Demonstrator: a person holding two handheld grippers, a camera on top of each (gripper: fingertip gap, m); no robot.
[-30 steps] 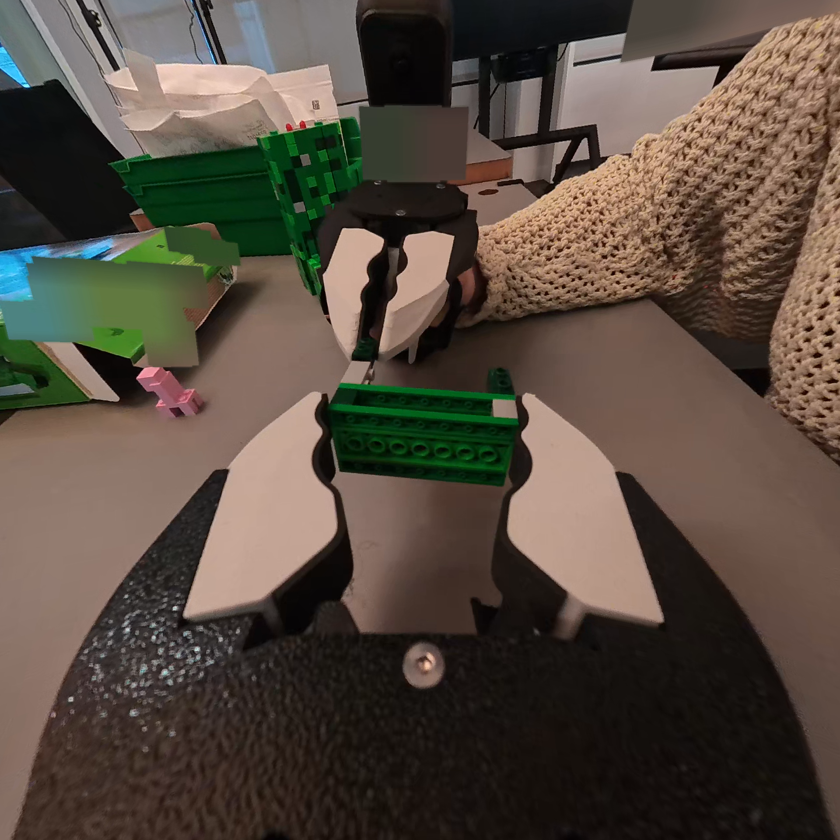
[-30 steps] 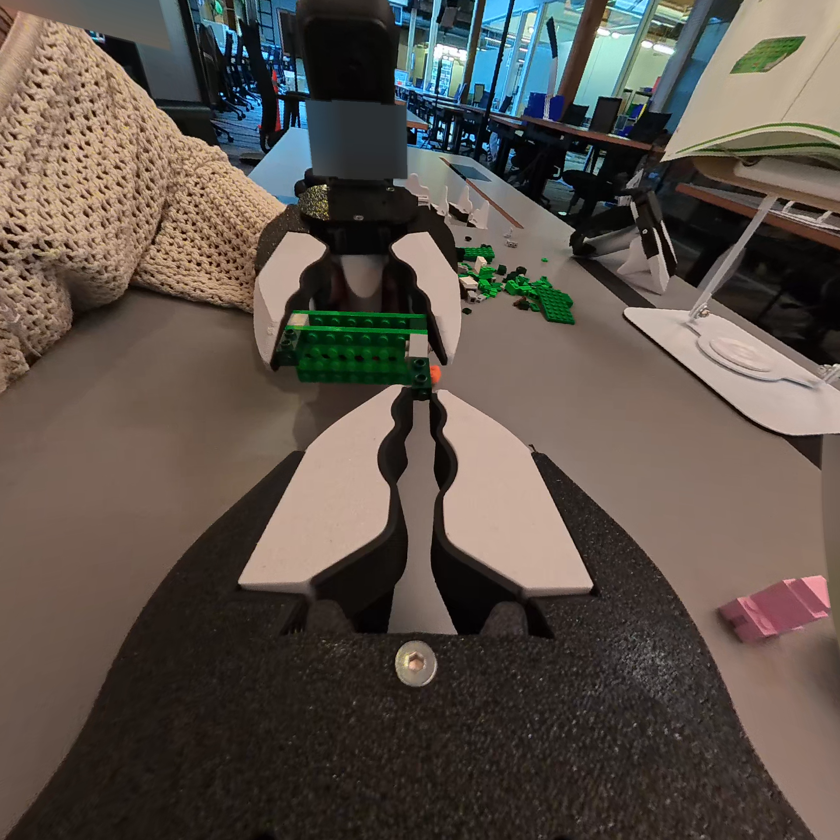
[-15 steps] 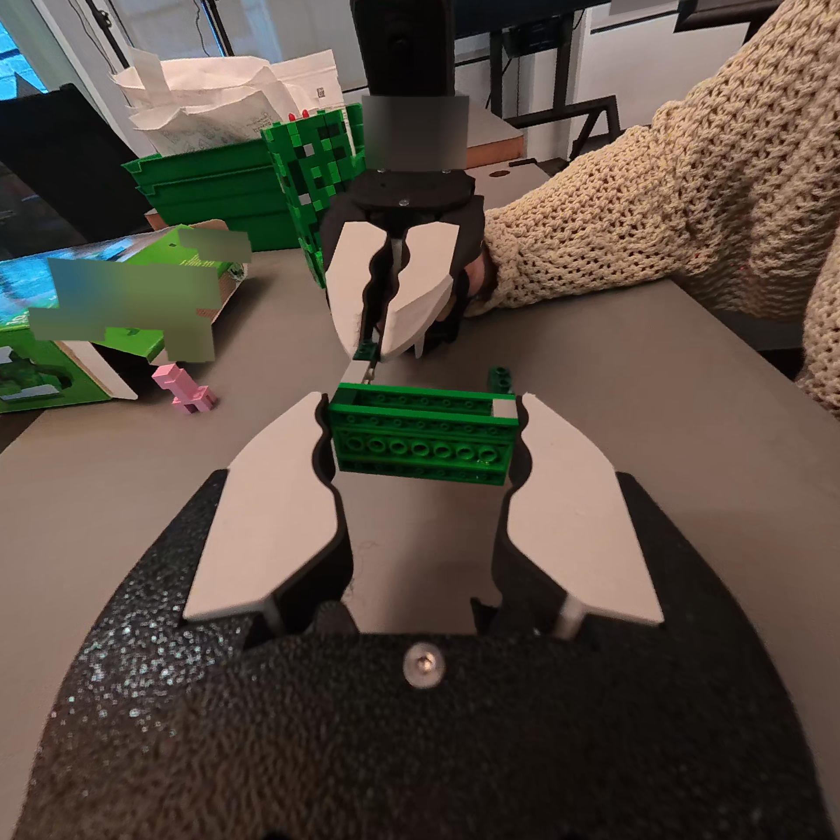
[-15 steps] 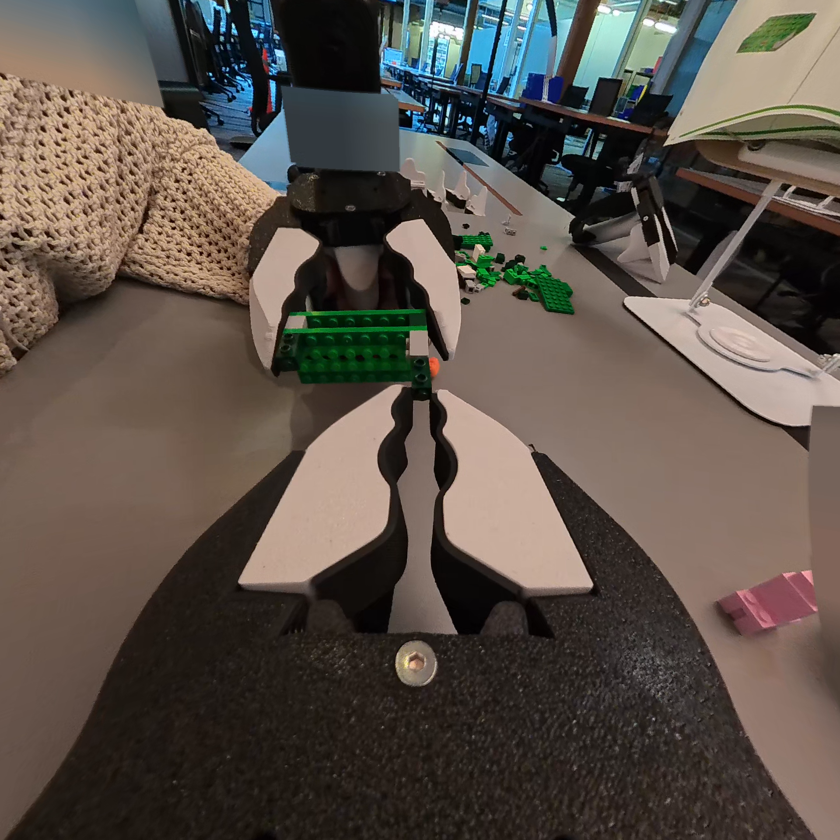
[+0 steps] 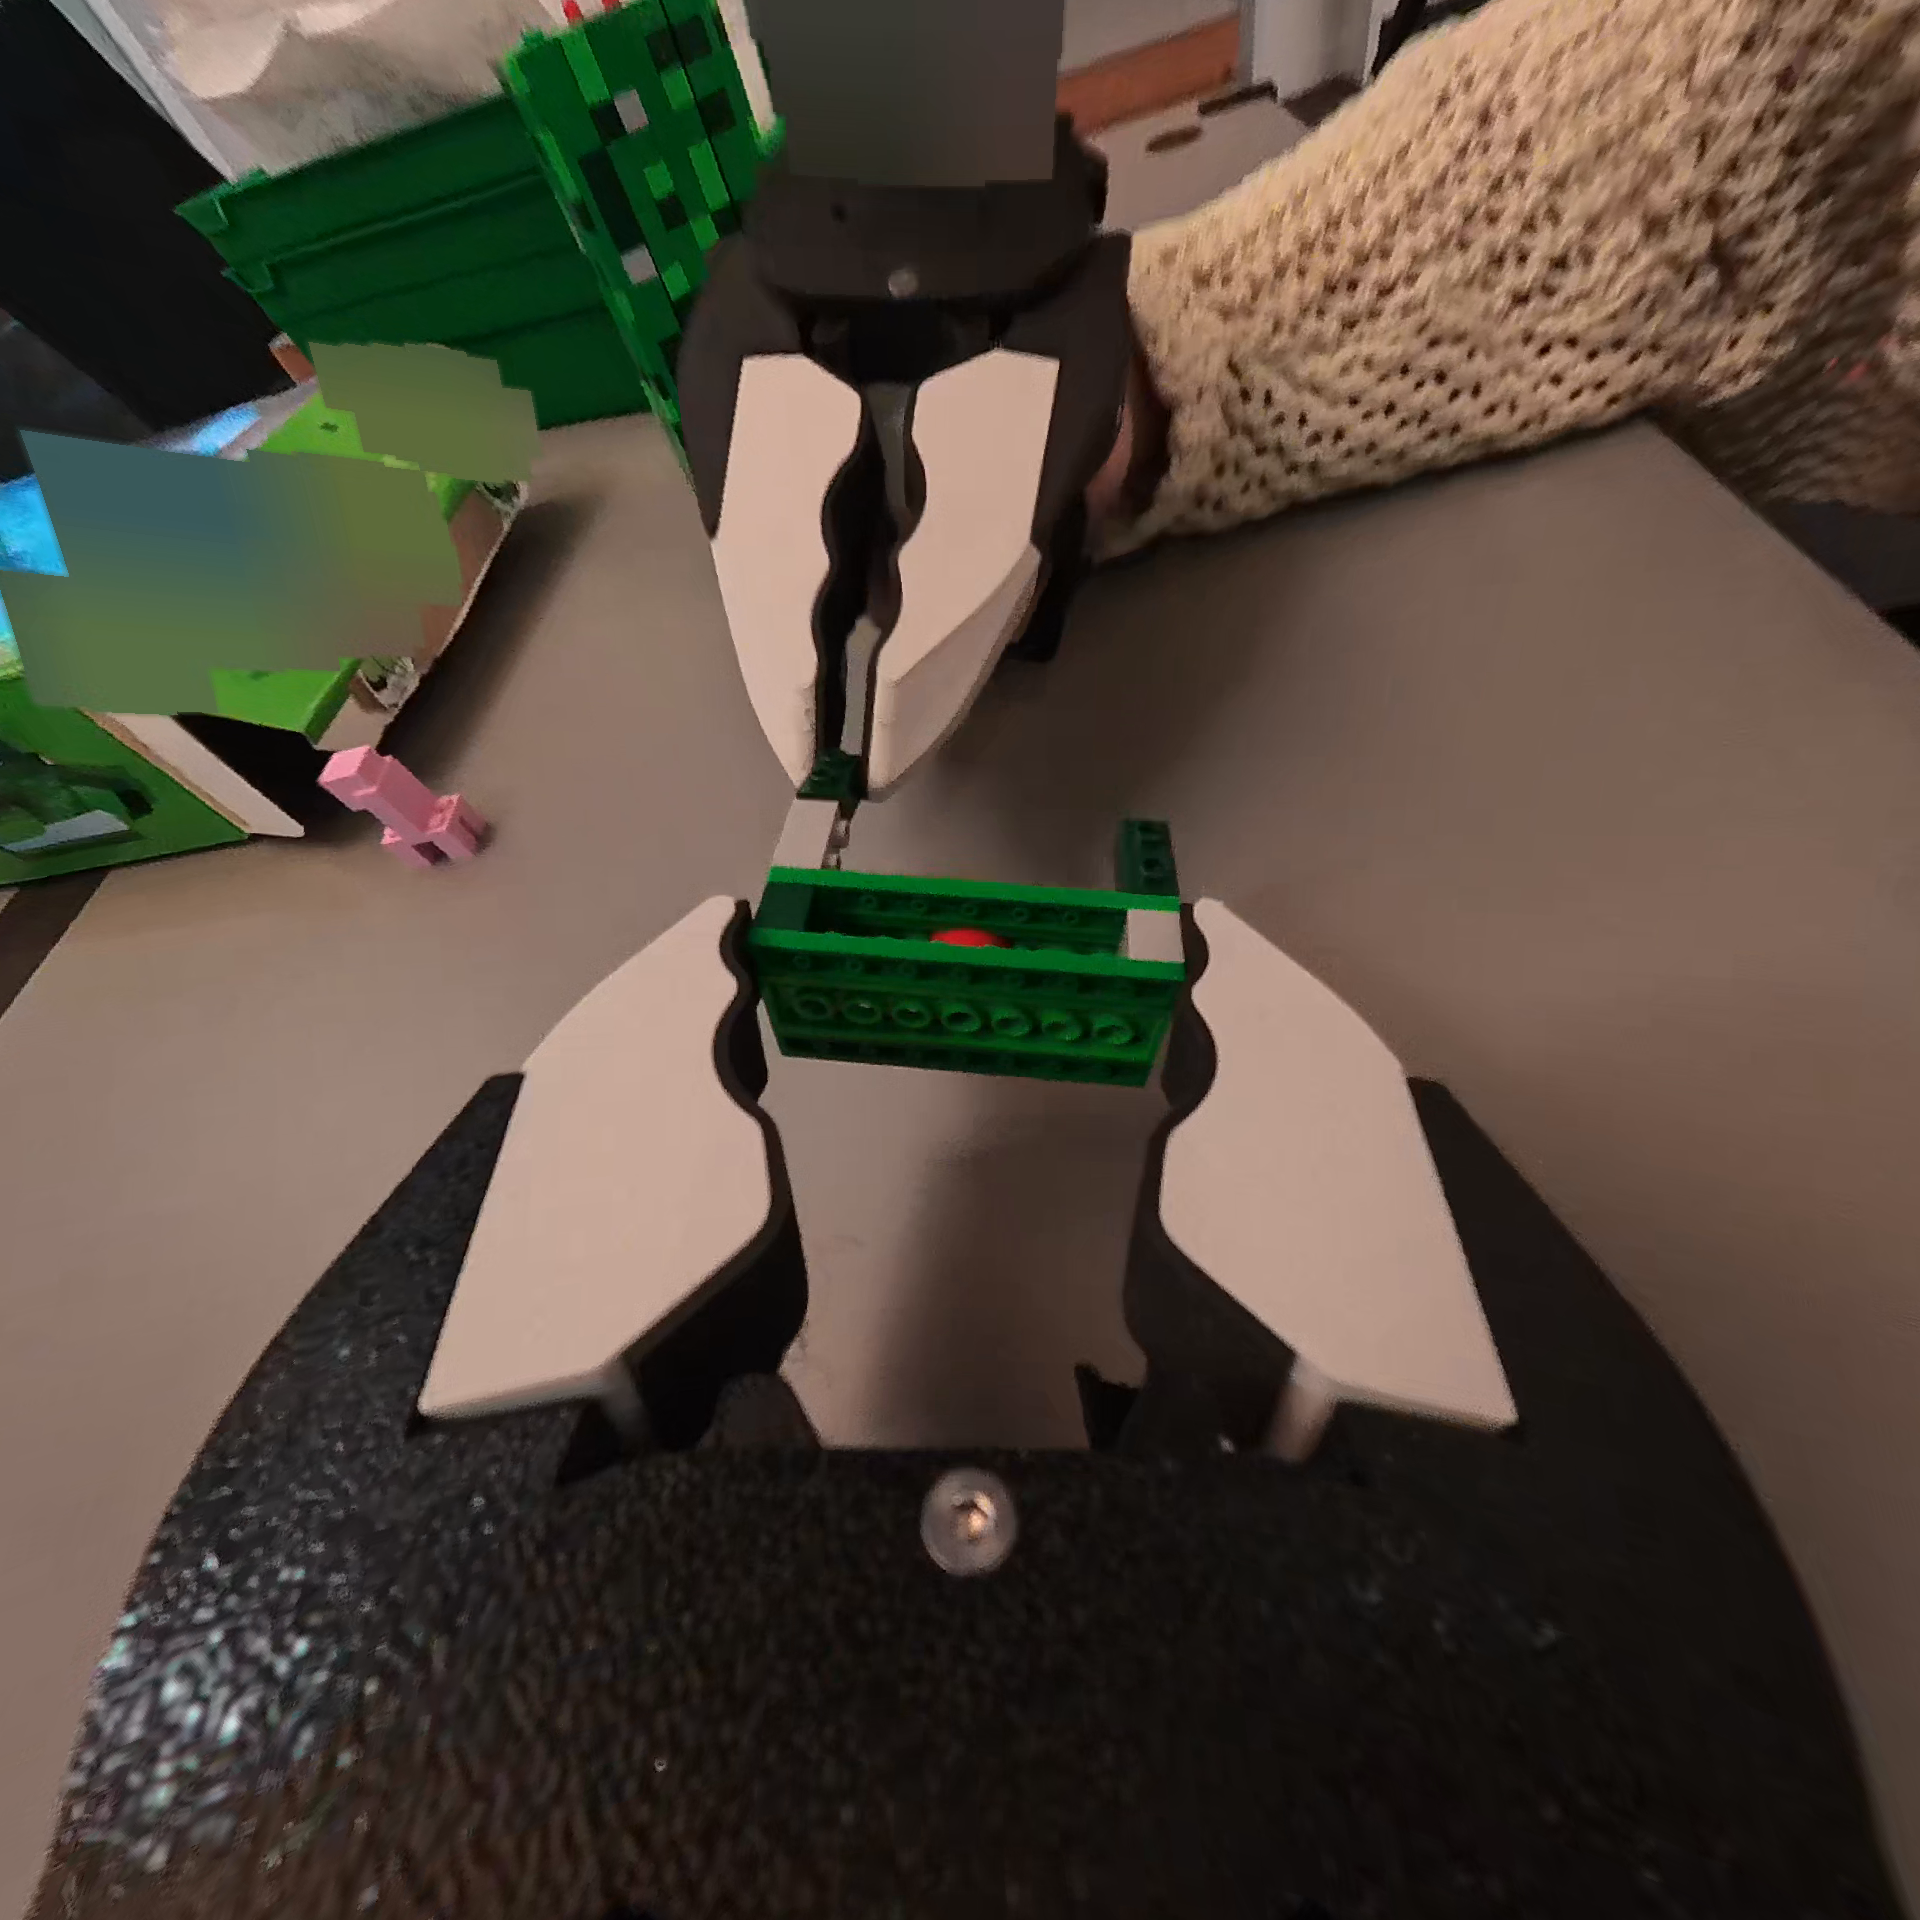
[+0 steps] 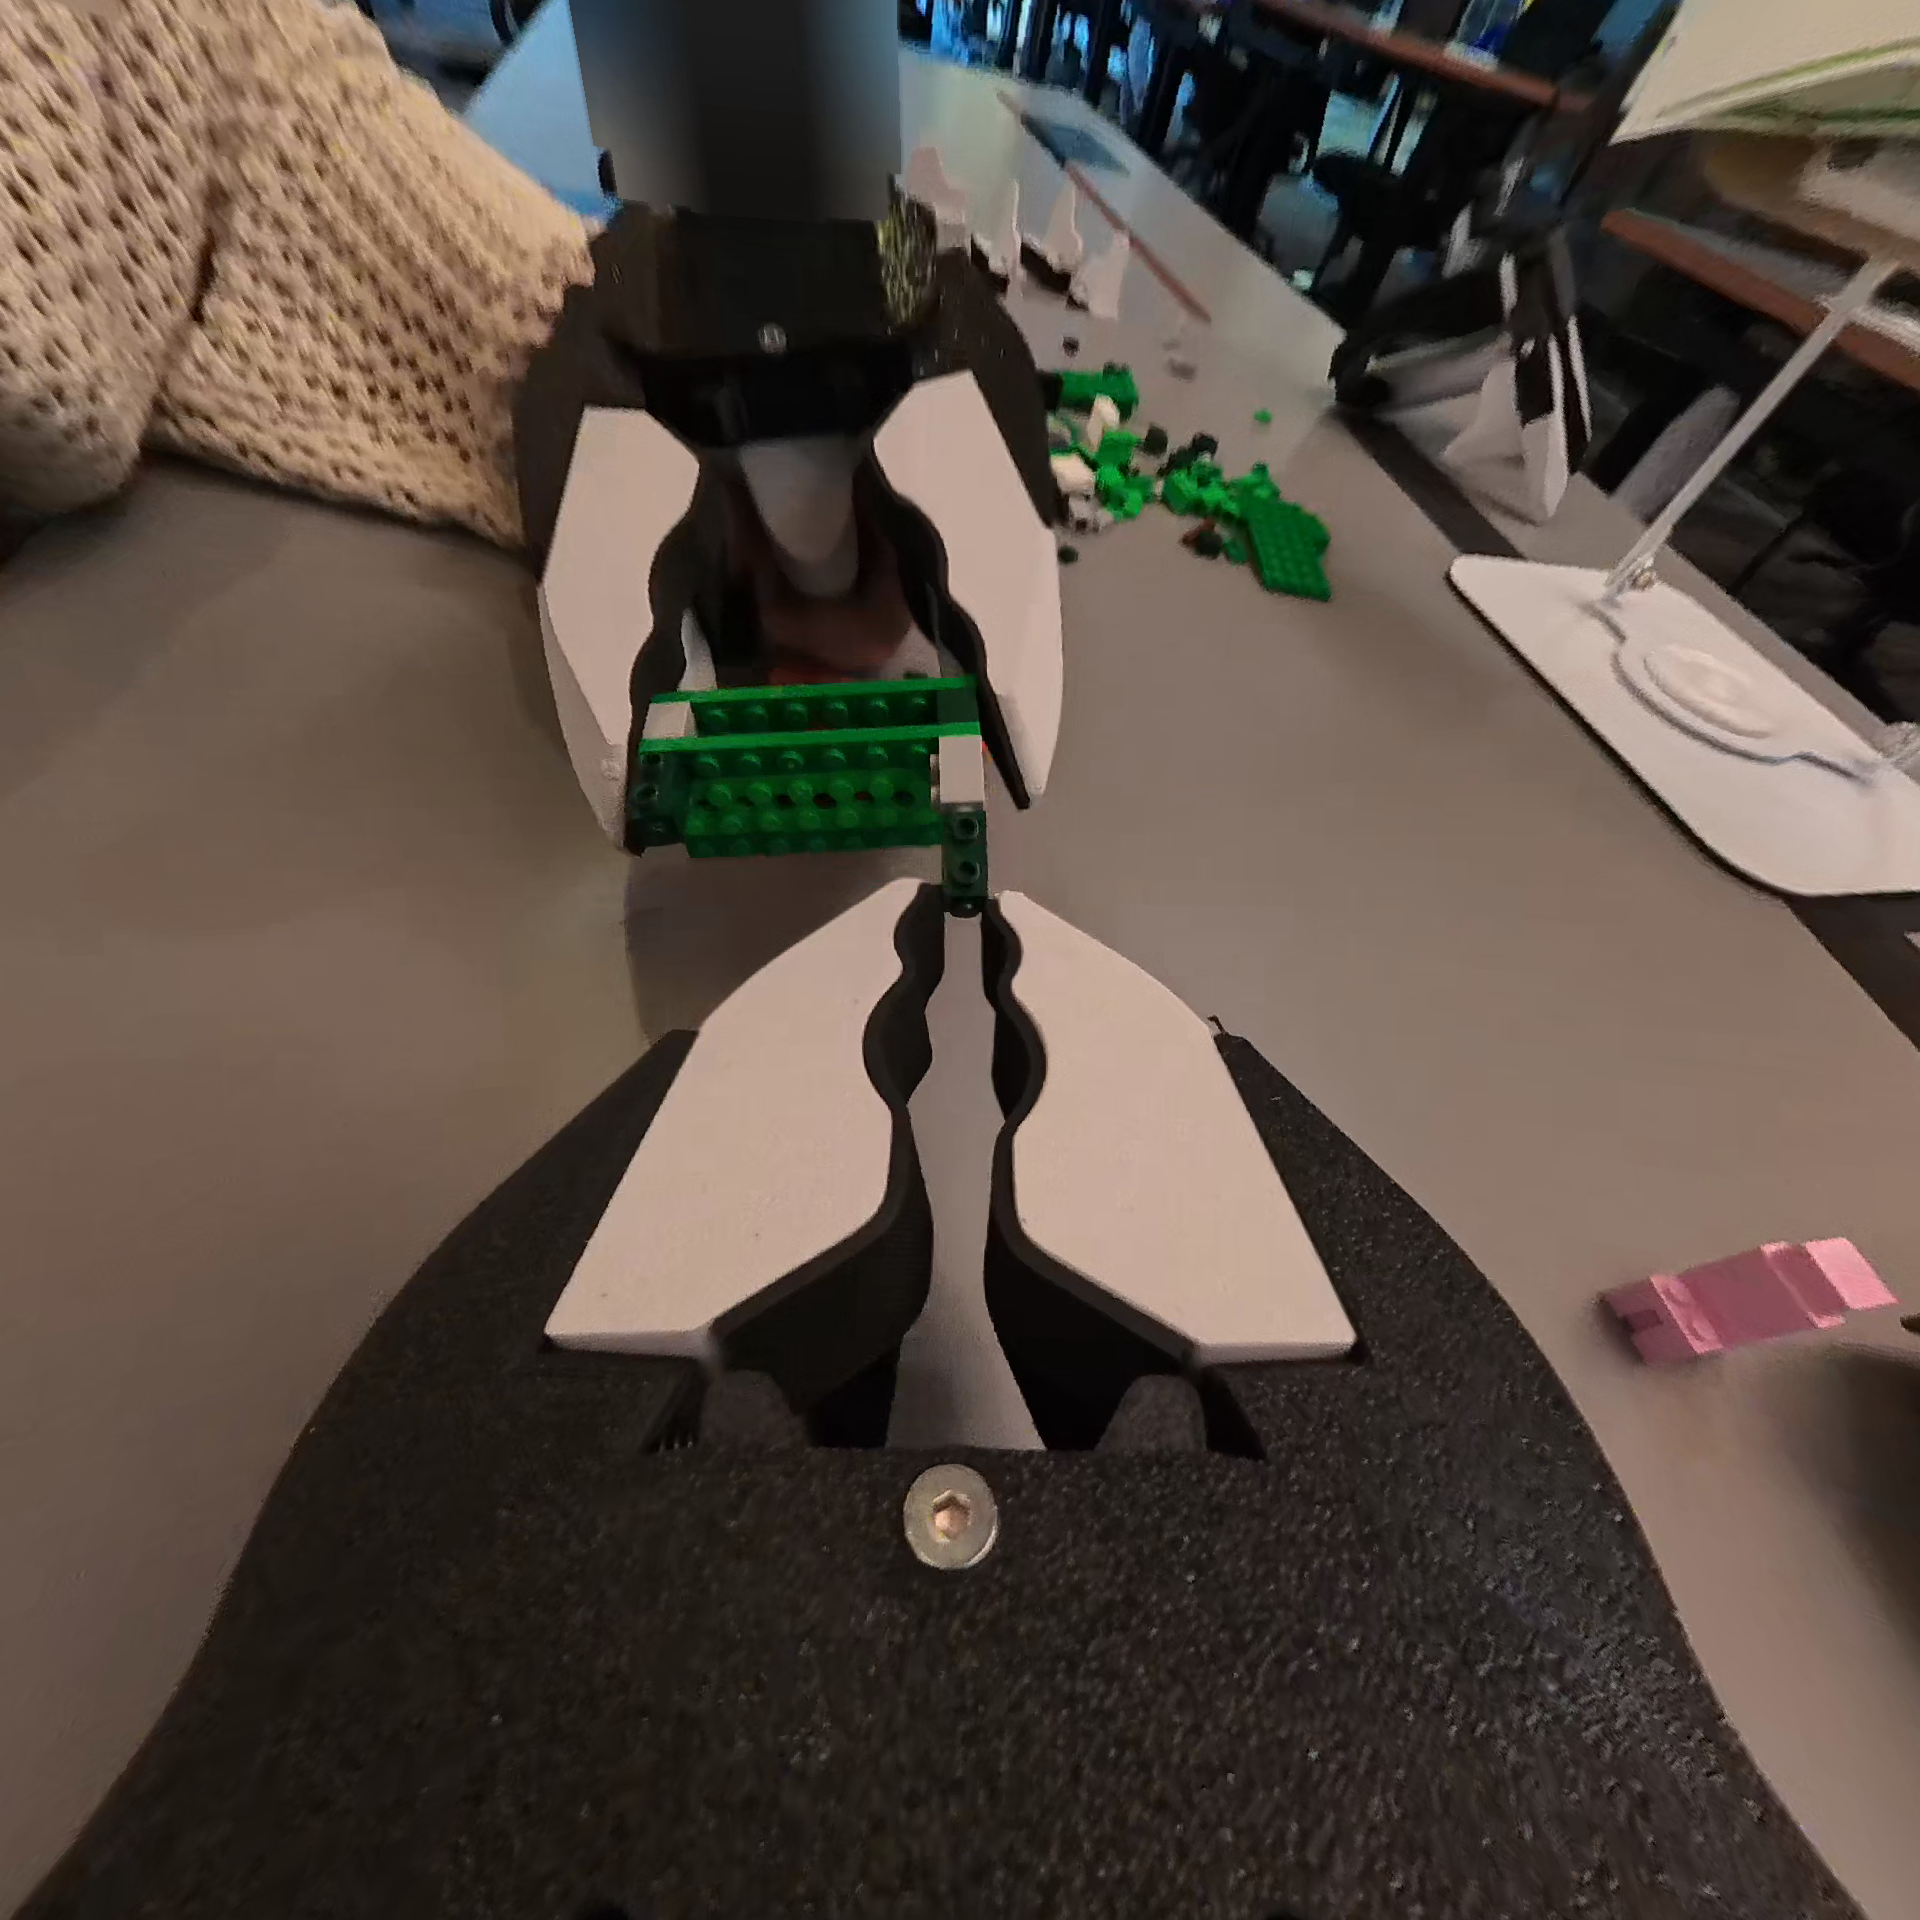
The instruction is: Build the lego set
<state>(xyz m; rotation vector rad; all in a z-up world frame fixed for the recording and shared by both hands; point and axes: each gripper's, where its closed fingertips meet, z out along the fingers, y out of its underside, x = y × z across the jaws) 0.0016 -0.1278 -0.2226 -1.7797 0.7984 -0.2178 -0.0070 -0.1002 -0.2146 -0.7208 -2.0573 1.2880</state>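
My left gripper (image 5: 961, 987) is shut on a green lego assembly (image 5: 966, 997), gripped by its two ends and held above the grey table (image 5: 1507, 831). A red piece (image 5: 968, 938) shows inside the assembly. My right gripper (image 6: 961, 899) faces it, shut on a small dark green brick (image 6: 966, 847). The brick meets the white piece (image 6: 961, 769) at the assembly's (image 6: 810, 800) corner. In the left wrist view the right gripper (image 5: 836, 784) points down at the assembly's far left corner. In the right wrist view the left gripper (image 6: 821, 769) shows behind the assembly.
A pink lego pig (image 5: 410, 816) lies on the table; it also shows in the right wrist view (image 6: 1745, 1299). A green blocky figure (image 5: 644, 135), stacked green trays (image 5: 395, 260) and a box (image 5: 104, 831) stand behind. Loose bricks (image 6: 1195, 488) and a white stand (image 6: 1662, 707) lie farther off. Knitted sleeves (image 5: 1455, 291) reach in. The tips of both grippers are at nearly the same place. The pink lego pig (image 5: 410, 816) is about equally far from each gripper, around 20 centimetres. The right camera catches it too, in the right wrist view (image 6: 1701, 1286).
The two grippers have come closer together. The dark green brick now sits against the assembly's corner, covering the orange dot seen there before. The assembly has tilted, showing the red piece inside.
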